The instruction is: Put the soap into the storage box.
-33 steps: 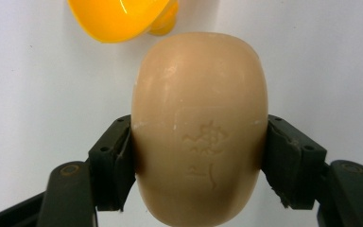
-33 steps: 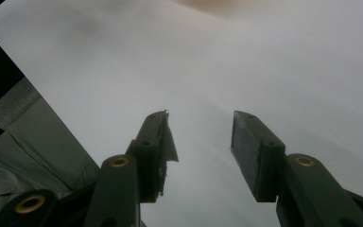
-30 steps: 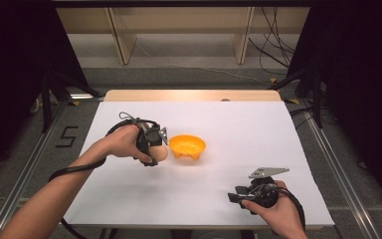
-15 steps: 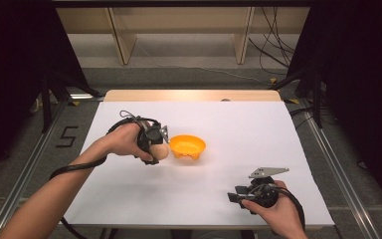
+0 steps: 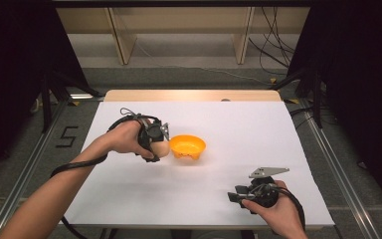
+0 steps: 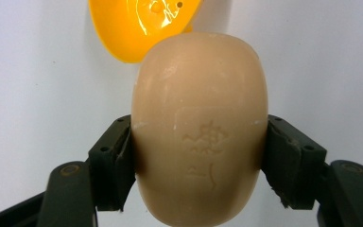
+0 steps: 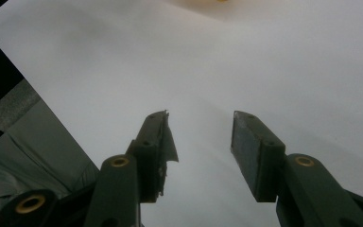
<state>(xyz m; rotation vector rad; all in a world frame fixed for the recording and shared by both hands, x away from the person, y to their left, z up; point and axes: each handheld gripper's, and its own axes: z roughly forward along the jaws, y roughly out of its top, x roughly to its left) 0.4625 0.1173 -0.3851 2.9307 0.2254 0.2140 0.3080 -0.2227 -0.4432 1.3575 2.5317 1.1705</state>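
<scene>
Here, soap bar [image 6: 199, 127] clamped between left gripper [image 6: 199, 165] jaws, right gripper [image 7: 199, 156] jaws apart, empty

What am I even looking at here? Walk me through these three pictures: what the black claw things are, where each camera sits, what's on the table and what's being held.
There is no robot here. A person holds a hand-held two-jaw gripper in each hand at a white table.

The high view comes from a fixed camera above the person's side, looking forward and down. The other two pictures come from small cameras riding on the grippers, each looking along its own black jaws.

On the table stands an orange bowl. The left gripper, just beside that bowl, holds a beige oval bar of soap; its jaws press on both sides of the bar, with the bowl just beyond it.

The right gripper is near the table's front edge, jaws apart, with nothing between them.
</scene>
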